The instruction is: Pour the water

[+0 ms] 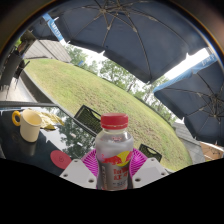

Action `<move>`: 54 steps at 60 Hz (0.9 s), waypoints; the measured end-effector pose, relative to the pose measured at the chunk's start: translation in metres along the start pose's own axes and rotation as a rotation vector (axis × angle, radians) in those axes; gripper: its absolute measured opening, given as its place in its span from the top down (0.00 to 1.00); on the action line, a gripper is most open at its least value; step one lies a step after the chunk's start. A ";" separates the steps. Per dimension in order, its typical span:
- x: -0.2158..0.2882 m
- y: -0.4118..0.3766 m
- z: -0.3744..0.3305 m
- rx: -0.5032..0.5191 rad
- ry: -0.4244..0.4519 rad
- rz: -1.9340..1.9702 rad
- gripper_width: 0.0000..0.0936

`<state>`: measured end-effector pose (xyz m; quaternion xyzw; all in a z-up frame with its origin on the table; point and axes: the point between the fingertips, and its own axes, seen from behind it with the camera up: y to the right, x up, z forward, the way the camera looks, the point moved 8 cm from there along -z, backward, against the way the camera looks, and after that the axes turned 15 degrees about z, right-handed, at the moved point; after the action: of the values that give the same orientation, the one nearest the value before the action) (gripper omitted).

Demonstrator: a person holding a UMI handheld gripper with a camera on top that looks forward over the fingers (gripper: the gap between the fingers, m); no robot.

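My gripper [113,168] is shut on a small clear bottle [114,150] with a red cap and a pink, red and yellow label. Both magenta pads [92,162] press on its sides. The bottle stands upright between the fingers and is held above a dark glass table [20,148]. A yellow mug [30,125] with a handle stands on the table, to the left of the bottle and beyond the fingers.
A flat red thing [60,158] lies on the table just left of the fingers. A dark chair back [88,118] stands behind the bottle. Beyond are a lawn [90,90], trees and large dark parasols [130,35] overhead.
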<state>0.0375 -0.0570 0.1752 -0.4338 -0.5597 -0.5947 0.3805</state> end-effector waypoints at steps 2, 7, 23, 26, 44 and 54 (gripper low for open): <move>0.016 -0.011 0.010 -0.008 0.035 -0.105 0.63; 0.044 -0.050 0.037 -0.019 0.100 -0.451 0.63; 0.052 -0.164 0.086 0.012 0.304 -1.418 0.64; 0.045 -0.180 0.092 0.020 0.329 -1.577 0.63; 0.045 -0.169 0.123 -0.023 0.293 -1.594 0.63; 0.090 -0.111 0.111 -0.020 0.231 -0.667 0.63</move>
<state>-0.0865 0.0657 0.2228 -0.1607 -0.6180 -0.7368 0.2222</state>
